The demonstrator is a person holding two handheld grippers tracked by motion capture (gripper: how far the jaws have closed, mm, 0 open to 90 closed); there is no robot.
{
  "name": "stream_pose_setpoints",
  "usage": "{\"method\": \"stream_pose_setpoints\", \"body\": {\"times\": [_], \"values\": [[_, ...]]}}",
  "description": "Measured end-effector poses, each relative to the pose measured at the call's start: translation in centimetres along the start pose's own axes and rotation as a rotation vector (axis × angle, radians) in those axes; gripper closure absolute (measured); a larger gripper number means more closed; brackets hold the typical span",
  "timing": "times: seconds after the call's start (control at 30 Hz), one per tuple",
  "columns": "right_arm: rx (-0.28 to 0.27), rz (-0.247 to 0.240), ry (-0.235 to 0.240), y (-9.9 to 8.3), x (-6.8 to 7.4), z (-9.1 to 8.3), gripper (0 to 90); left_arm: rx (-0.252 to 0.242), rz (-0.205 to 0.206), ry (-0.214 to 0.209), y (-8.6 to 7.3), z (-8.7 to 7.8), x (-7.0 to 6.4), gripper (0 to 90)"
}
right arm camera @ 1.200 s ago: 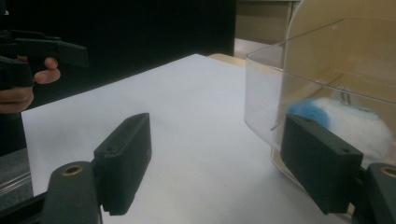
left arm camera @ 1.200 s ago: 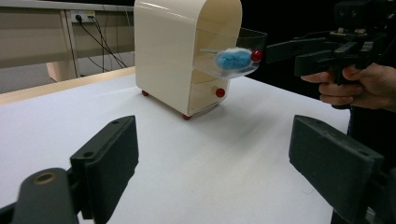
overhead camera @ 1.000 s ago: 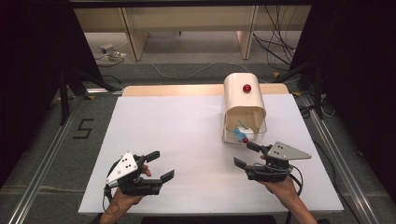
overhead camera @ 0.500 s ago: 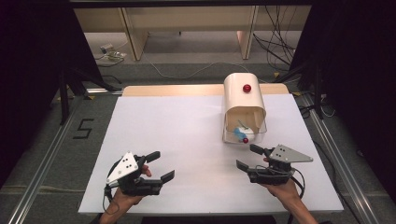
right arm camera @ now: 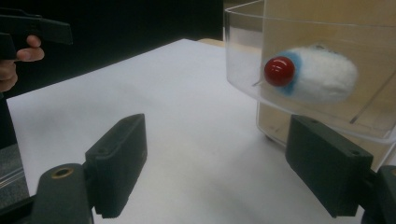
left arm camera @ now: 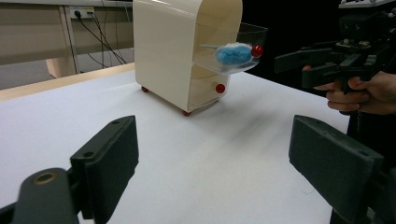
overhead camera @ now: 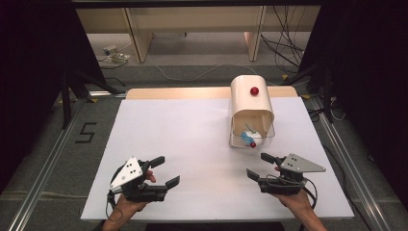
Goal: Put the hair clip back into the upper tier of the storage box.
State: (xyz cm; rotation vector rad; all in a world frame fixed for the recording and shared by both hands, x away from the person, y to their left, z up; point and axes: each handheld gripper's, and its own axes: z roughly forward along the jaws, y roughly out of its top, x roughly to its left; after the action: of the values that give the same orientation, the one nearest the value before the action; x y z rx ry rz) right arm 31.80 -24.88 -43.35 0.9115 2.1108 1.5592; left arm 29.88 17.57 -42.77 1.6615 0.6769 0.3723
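With the fluffy toy [right arm camera: 322,77] lying soft and light in the open drawer [right arm camera: 243,56], right gripper [overhead camera: 263,165] wide open, empty; best pinched mid-body.

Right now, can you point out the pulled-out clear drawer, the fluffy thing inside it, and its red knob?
clear drawer [right arm camera: 243,56]: right gripper view, on its transparent front wall.
fluffy thing [right arm camera: 327,77]: right gripper view, on its white middle.
red knob [right arm camera: 279,71]: right gripper view, on the ball's centre.
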Motion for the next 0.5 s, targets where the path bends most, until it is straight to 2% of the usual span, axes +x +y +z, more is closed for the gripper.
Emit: {"method": "stream_pose_setpoints", "body": {"times": [0.5], "values": [[-0.006, -0.002, -0.003, -0.17, -0.01, -0.3, 21.8, -0.002, 0.0, -0.001, 0.01, 0.01, -0.01, 15.6]]}}
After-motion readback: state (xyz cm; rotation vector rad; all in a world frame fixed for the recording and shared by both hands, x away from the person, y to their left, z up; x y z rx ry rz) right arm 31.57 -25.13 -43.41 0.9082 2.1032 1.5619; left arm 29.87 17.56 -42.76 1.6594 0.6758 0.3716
